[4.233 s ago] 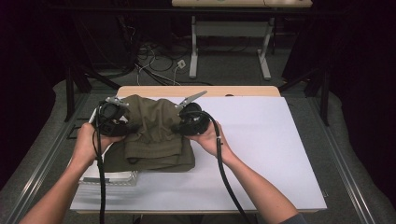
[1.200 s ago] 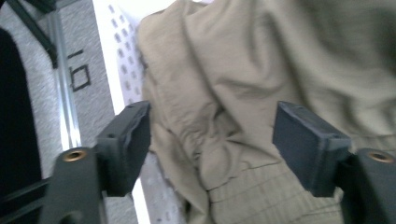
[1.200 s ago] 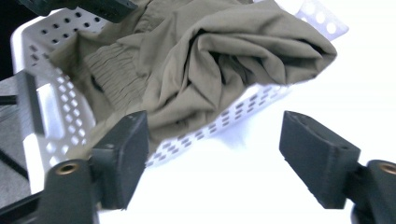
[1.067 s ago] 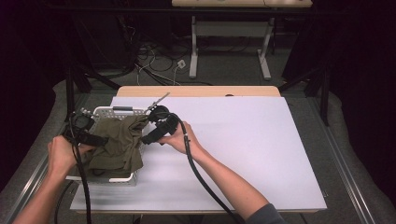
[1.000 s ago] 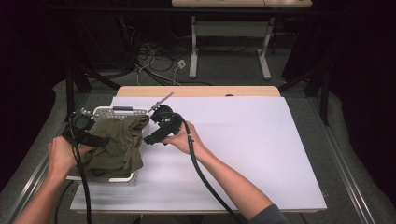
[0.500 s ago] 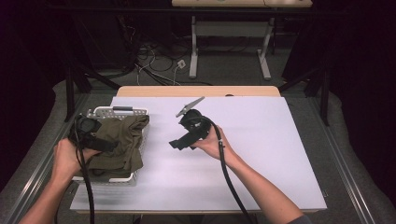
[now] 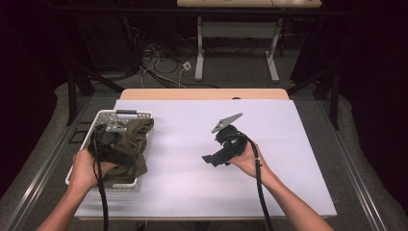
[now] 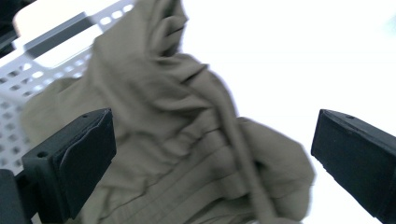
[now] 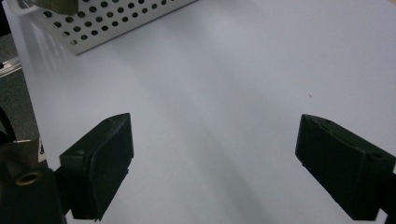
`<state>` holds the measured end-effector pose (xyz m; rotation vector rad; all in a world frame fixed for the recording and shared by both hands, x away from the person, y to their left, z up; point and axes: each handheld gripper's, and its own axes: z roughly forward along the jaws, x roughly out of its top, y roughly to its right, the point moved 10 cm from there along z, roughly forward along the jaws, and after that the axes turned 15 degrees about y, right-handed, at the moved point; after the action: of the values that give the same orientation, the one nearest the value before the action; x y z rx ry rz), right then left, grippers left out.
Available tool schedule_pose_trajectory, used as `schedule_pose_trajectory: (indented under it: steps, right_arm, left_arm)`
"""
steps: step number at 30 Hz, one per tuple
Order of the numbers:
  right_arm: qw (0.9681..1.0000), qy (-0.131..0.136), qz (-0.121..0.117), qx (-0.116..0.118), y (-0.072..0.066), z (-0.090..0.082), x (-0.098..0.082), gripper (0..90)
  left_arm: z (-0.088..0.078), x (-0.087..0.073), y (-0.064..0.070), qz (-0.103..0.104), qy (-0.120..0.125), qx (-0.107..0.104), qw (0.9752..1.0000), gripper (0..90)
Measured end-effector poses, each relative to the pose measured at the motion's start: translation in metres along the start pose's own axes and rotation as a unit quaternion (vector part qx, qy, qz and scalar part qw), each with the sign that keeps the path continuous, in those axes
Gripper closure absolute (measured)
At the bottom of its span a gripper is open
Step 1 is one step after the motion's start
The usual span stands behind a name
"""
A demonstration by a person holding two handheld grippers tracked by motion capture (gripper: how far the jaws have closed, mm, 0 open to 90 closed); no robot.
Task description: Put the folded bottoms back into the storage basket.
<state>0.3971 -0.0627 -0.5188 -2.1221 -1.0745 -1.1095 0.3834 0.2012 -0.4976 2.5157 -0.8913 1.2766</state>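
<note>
Olive-green garment [image 7: 126, 144] heaped in the white perforated basket [image 7: 140, 116] at the table's left edge, spilling over its rim. Left gripper [image 8: 210, 163] just spread wide above it, apparently letting go. Right gripper [image 7: 210, 160] spread too, empty, over bare tabletop [image 7: 288, 144] mid-table.

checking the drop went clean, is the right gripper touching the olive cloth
Apart. In the high view the right gripper sits over the bare white table, well clear of the olive cloth in the basket. Its own view shows open jaws with nothing between.
</note>
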Motion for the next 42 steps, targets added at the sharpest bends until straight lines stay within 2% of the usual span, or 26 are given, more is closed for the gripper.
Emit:
schedule_pose_trajectory:
  steps: [7, 14, 26, 30, 35, 37, 41, 42]
  right_arm:
    - [0.9998, 0.003, 0.003, -0.019, 0.010, -0.022, -0.023, 10.6]
    - [0.9992, 0.007, 0.001, -0.039, 0.016, -0.041, -0.043, 10.3]
    - [0.9977, 0.006, -0.003, -0.068, 0.015, -0.065, -0.079, 9.7]
    - [0.9973, 0.008, -0.003, -0.072, 0.013, -0.071, -0.092, 9.5]
    - [0.9968, 0.008, 0.011, -0.079, 0.012, -0.078, -0.110, 9.2]
    - [0.9961, 0.007, 0.012, -0.087, 0.013, -0.080, -0.116, 9.1]
    - [0.9959, 0.003, 0.011, -0.090, 0.011, -0.085, -0.127, 9.0]
    - [0.9956, 0.009, 0.016, -0.092, 0.010, -0.085, -0.128, 8.9]
  left_arm:
    - [0.006, -0.001, 0.030, 0.019, 0.009, -0.026, 0.9994, 0.0]
    - [0.011, -0.001, 0.056, 0.044, 0.019, -0.053, 0.9974, 0.0]
    - [0.016, -0.011, 0.107, 0.091, 0.036, -0.095, 0.9906, 0.0]
    - [0.020, -0.020, 0.116, 0.100, 0.041, -0.103, 0.9888, 0.0]
    - [0.023, -0.032, 0.124, 0.102, 0.049, -0.113, 0.9871, 0.0]
    - [0.024, -0.036, 0.124, 0.099, 0.050, -0.112, 0.9875, 0.0]
    - [0.027, -0.043, 0.127, 0.093, 0.059, -0.118, 0.9869, 0.0]
    - [0.028, -0.044, 0.128, 0.094, 0.057, -0.118, 0.9869, 0.0]
